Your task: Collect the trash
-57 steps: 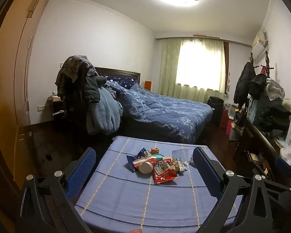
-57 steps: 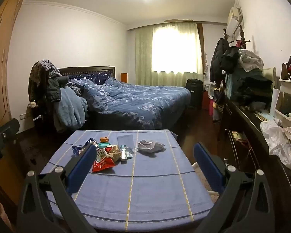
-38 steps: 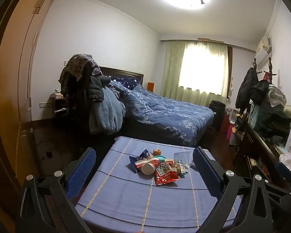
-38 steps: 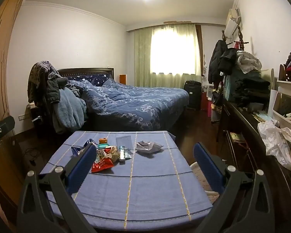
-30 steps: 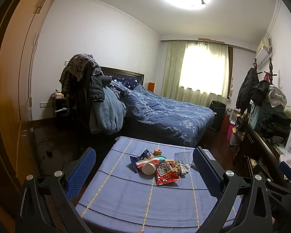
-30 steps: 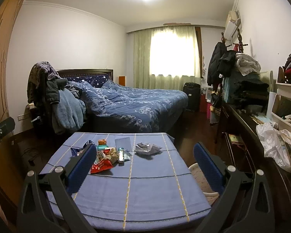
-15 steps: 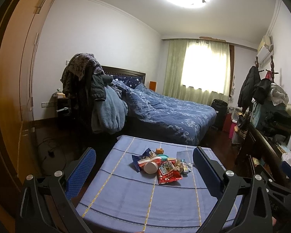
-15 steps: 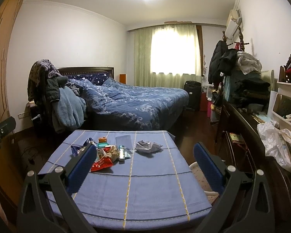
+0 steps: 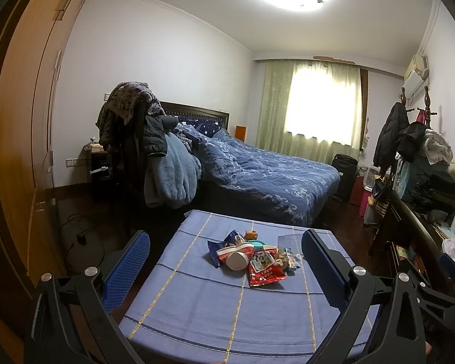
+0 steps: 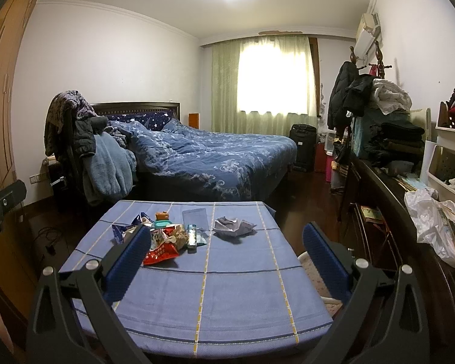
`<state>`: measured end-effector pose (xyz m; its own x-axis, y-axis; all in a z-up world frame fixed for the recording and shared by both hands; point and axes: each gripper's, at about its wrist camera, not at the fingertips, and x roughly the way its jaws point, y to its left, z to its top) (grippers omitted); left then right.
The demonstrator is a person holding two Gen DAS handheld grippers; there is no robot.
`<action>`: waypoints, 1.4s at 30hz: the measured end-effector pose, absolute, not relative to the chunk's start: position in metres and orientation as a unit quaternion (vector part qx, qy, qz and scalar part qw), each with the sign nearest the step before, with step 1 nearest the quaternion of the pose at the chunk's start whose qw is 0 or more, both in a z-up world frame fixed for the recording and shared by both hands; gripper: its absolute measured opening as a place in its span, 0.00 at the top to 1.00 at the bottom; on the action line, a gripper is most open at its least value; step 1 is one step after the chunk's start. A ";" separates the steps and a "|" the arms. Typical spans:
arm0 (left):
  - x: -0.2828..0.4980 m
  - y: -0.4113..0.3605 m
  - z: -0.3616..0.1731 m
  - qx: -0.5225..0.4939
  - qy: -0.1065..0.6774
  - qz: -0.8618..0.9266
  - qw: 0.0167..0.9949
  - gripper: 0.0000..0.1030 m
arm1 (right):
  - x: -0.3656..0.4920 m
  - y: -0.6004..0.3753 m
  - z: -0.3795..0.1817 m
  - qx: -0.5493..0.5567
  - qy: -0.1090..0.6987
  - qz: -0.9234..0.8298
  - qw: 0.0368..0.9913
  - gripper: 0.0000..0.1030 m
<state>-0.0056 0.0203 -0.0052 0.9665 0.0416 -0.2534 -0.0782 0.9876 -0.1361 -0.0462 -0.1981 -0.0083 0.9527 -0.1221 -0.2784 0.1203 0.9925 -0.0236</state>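
A small table under a blue cloth holds a pile of trash: a red snack bag, a white cup lying on its side, a blue wrapper, a small orange item and a clear packet. A crumpled grey paper lies apart to the right. My left gripper is open and empty, short of the pile. My right gripper is open and empty above the near table half.
A bed with a blue quilt stands behind the table. A chair heaped with clothes is at back left. A wardrobe lines the left. A cluttered dresser with a white plastic bag runs along the right.
Both grippers have drifted slightly; the view shifted a little and the table looks marginally farther. The jaws stayed open and the trash has not moved.
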 end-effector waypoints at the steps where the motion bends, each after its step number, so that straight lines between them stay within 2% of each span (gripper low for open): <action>1: -0.006 0.021 -0.006 -0.072 0.126 0.030 0.989 0.03 | -0.046 -0.198 -0.008 -0.003 0.141 -0.061 0.988 0.03; 36: -0.004 0.021 -0.008 -0.072 0.133 0.030 0.988 0.03 | -0.039 -0.196 -0.018 -0.008 0.151 -0.056 0.987 0.03; 42: -0.001 0.023 -0.026 -0.072 0.143 0.032 0.987 0.03 | -0.035 -0.196 -0.023 -0.009 0.160 -0.054 0.986 0.03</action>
